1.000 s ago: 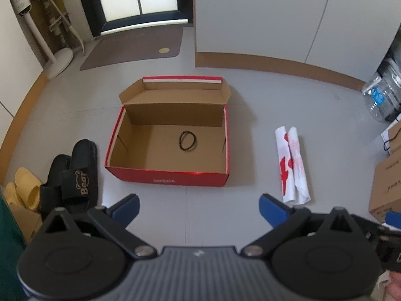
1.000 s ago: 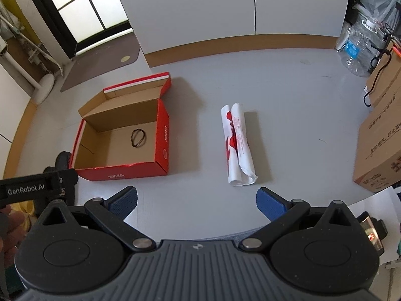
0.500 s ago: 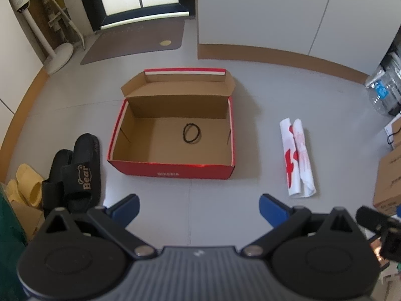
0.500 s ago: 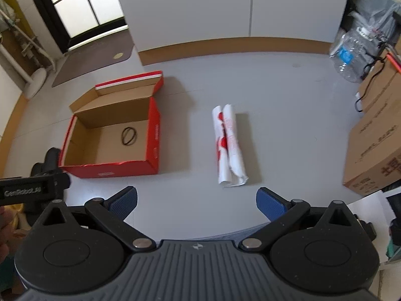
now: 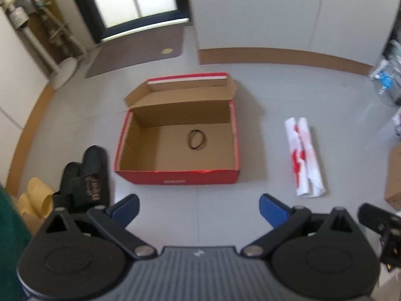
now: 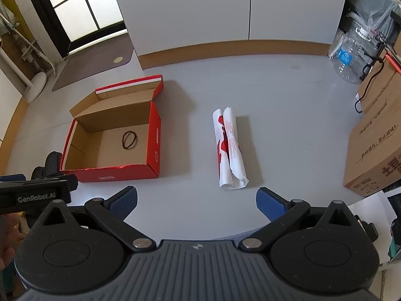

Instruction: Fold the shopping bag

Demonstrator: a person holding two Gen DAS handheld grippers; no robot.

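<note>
**Rolled bag on the floor, both claws empty**

I see the grey floor (image 6: pixel 288 130) carrying an open red shoebox (image 6: pixel 155 148) with a dark beaded loop (image 6: pixel 129 139) inside. Right of the box, apart from it, lies the shopping bag (image 6: pixel 229 148), rolled into a white tube with red print, long axis pointing away from me. My left claw (image 5: pixel 199 209) and right claw (image 6: pixel 196 202) gape wide above the floor, holding nothing.
</note>
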